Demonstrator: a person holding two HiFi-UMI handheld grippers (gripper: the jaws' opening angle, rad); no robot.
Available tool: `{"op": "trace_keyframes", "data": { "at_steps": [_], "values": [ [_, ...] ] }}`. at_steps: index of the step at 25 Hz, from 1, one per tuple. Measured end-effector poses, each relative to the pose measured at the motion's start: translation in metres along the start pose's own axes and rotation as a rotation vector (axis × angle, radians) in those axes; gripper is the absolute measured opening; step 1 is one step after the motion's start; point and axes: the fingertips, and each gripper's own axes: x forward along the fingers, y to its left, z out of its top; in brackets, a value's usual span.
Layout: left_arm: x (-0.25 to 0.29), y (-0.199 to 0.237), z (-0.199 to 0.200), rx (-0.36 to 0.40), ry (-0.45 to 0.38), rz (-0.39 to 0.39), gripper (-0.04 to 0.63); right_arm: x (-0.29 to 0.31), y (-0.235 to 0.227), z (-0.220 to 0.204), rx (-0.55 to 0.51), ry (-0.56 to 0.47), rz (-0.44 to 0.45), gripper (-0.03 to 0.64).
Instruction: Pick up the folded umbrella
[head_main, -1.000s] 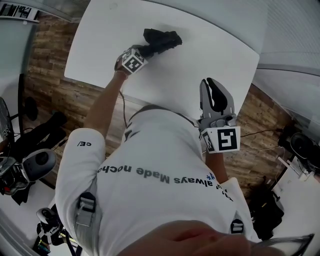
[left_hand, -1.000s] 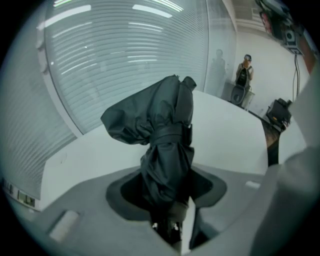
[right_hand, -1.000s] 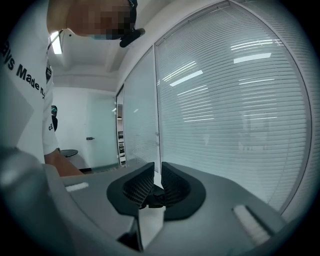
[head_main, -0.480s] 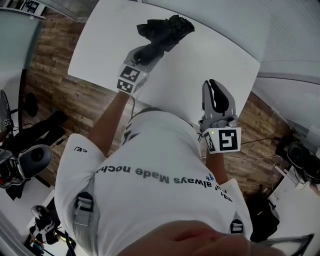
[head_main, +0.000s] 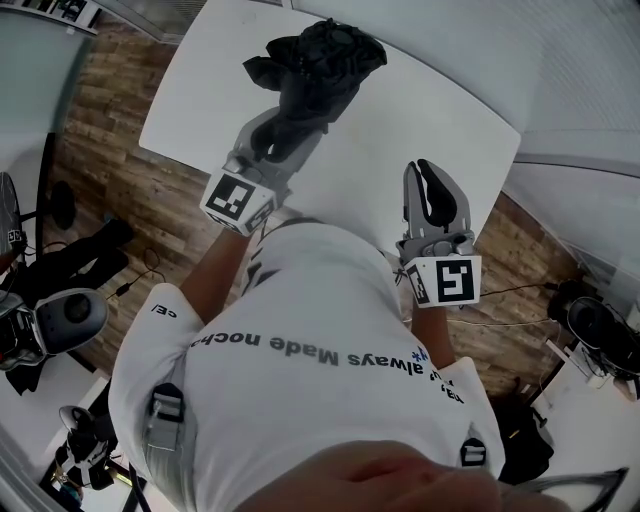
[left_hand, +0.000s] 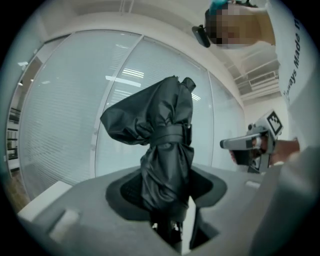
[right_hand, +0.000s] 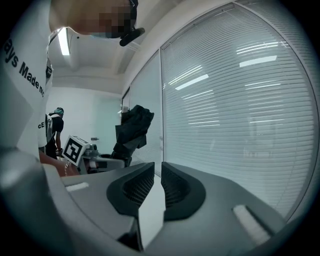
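Left gripper (head_main: 275, 140) is clamping 1 end of the folded umbrella (head_main: 320, 65), so the thing is sitting right in its jaws and looks clear of the white table (head_main: 420, 110). The long axis is running straight out along the gripper, with the bunched canopy end pointing away from the person. Right gripper (head_main: 432, 190) is idling well apart, its 2 jaws together on nothing.

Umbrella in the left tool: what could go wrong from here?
1. The left tool clamps the folded umbrella near one end, on soft fabric. Most of its bulk stands beyond the jaws, so it could tip or slide out, probably onto the table.
2. Beyond the strap the canopy bulges loosely and might snag during a swing.
3. The right tool is empty and off to the side, so nothing backs up the grip.
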Motion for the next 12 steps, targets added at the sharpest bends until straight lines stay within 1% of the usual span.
{"op": "trace_keyframes", "data": {
  "at_steps": [5, 7, 12],
  "values": [
    [-0.029, -0.010, 0.031, 0.027, -0.095, 0.001, 0.210, 0.002, 0.010, 0.003, -0.007, -0.008, 0.008, 0.043],
    [-0.029, -0.021, 0.041, 0.039, -0.125, -0.003, 0.210, -0.003, 0.006, 0.005, -0.008, -0.012, 0.010, 0.043],
    [-0.037, -0.032, 0.050, 0.047, -0.143, -0.007, 0.212, -0.007, 0.009, 0.007, -0.012, -0.018, 0.011, 0.043]
  ]
}}
